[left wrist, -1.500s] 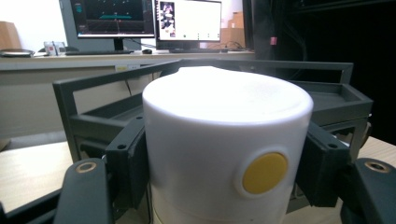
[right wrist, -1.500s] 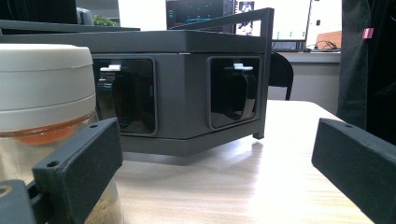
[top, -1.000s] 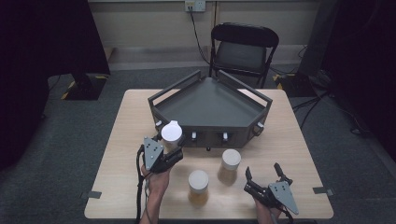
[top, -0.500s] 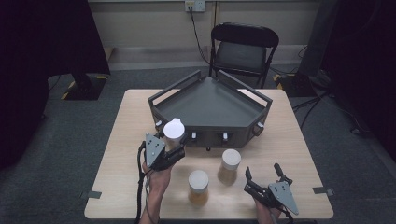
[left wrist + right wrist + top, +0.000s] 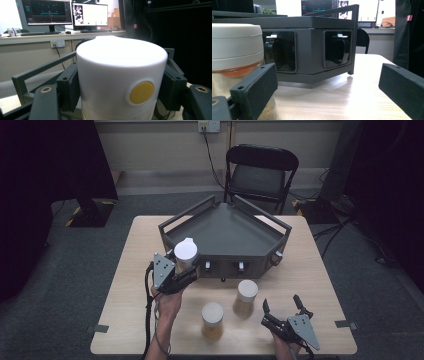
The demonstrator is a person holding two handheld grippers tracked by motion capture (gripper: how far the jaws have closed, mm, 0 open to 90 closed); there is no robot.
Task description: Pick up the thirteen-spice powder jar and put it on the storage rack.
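My left gripper [image 5: 181, 276] is clamped on a white-lidded jar [image 5: 185, 254], both jaws pressed flat against its sides, as the left gripper view shows at the lid [image 5: 121, 75]. I hold the jar off the table [image 5: 130, 285], at about 7 o'clock from the grey tray [image 5: 225, 232], just at its front-left corner. 2 more jars stand on the table: one [image 5: 212, 320] at 6 o'clock from the tray, another [image 5: 246, 297] just right of it. My right gripper [image 5: 282, 309] rests at 5 o'clock, jaws spread wide, holding nothing.
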